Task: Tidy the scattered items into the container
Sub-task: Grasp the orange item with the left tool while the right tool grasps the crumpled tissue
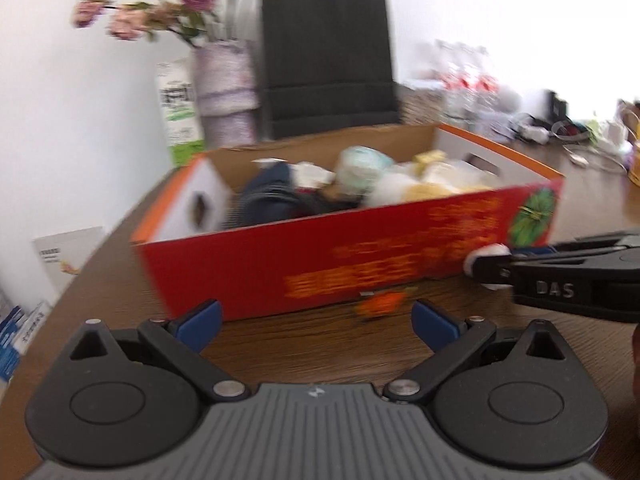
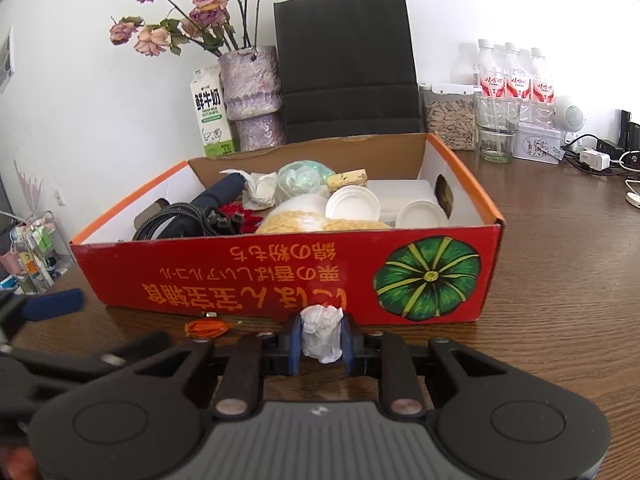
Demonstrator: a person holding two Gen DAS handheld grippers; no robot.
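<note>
Most of the clutter already lies in the red cardboard box [image 2: 288,276] on the wooden counter [image 2: 560,280], among it white lids, a cable, a dark bundle and crumpled paper. The right claw [image 2: 322,340] is clamped on a crumpled white paper wad [image 2: 322,336] just in front of the box's near wall, not yet over the rim. The left claw [image 1: 316,326] hangs spread wide and empty near a small orange item [image 2: 206,328] on the counter, seemingly the last piece left.
</note>
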